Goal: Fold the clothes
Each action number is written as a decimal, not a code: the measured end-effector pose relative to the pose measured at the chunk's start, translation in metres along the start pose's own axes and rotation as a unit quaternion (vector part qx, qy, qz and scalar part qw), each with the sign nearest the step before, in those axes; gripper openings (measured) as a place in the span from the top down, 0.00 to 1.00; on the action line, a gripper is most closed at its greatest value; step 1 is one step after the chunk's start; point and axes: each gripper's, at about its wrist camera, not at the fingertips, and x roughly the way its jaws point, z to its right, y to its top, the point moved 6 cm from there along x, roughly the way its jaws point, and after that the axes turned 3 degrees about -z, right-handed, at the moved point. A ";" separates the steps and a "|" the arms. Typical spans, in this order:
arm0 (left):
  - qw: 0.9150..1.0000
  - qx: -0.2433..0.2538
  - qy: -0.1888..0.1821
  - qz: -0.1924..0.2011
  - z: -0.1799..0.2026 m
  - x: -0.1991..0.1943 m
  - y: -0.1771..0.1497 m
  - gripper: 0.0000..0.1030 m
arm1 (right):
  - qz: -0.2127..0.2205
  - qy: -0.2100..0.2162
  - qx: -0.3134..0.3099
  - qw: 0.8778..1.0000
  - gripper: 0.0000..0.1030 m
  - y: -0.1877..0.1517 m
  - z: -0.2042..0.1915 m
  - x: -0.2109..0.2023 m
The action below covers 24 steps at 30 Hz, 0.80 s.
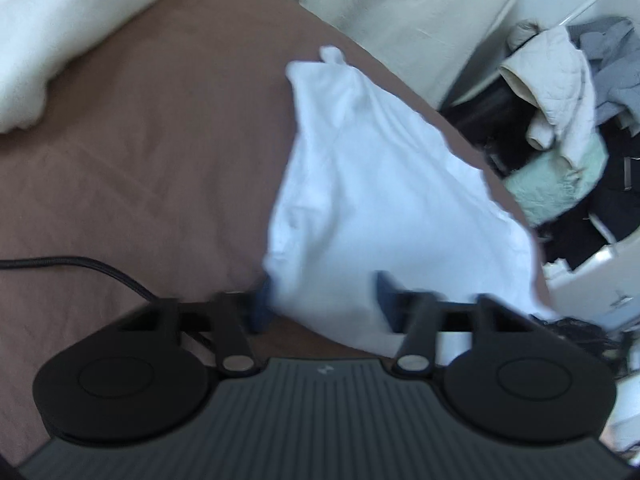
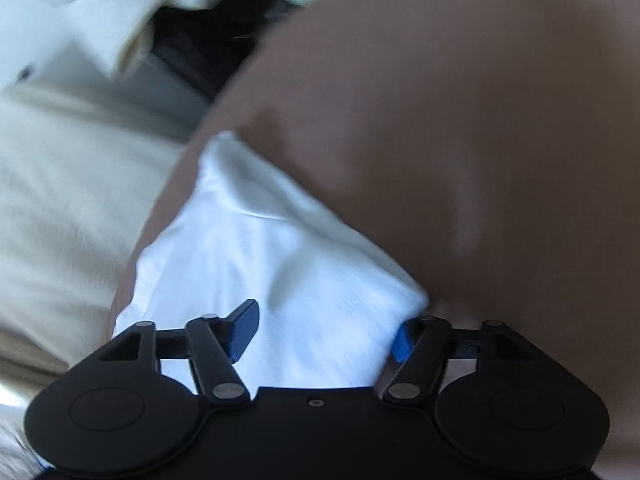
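A white garment (image 1: 372, 184) lies bunched on the brown bed sheet (image 1: 160, 152), close to the bed's right edge. My left gripper (image 1: 324, 300) is open, and its blue pads (image 1: 262, 304) straddle the garment's near edge, which spreads between and past them. In the right wrist view the same white garment (image 2: 256, 248) runs up from between the blue fingers (image 2: 244, 330). My right gripper (image 2: 324, 334) is open too, with the cloth filling the wide gap between its fingers. Both views are blurred by motion.
A white duvet (image 1: 48, 28) sits at the back left and a cream pillow (image 1: 408, 12) at the back. Beside the bed stands a pile of clothes (image 1: 560, 120) in a basket. A black cable (image 1: 80, 264) crosses the sheet at left.
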 end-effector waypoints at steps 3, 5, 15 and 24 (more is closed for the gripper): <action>0.999 0.037 0.018 0.014 0.004 -0.007 0.000 0.90 | 0.054 0.018 -0.074 0.996 0.90 -0.001 -0.027 -0.022; 0.998 0.058 0.024 0.020 0.008 -0.010 0.002 0.90 | 0.051 0.001 -0.068 0.996 0.92 -0.002 -0.023 -0.024; 0.998 0.055 0.034 -0.007 0.001 -0.003 -0.002 0.90 | 0.045 -0.054 -0.045 0.996 0.92 -0.004 -0.012 -0.038; 0.999 0.046 -0.005 -0.015 0.004 0.013 0.002 0.91 | 0.061 -0.027 -0.074 0.995 0.92 0.006 -0.023 -0.060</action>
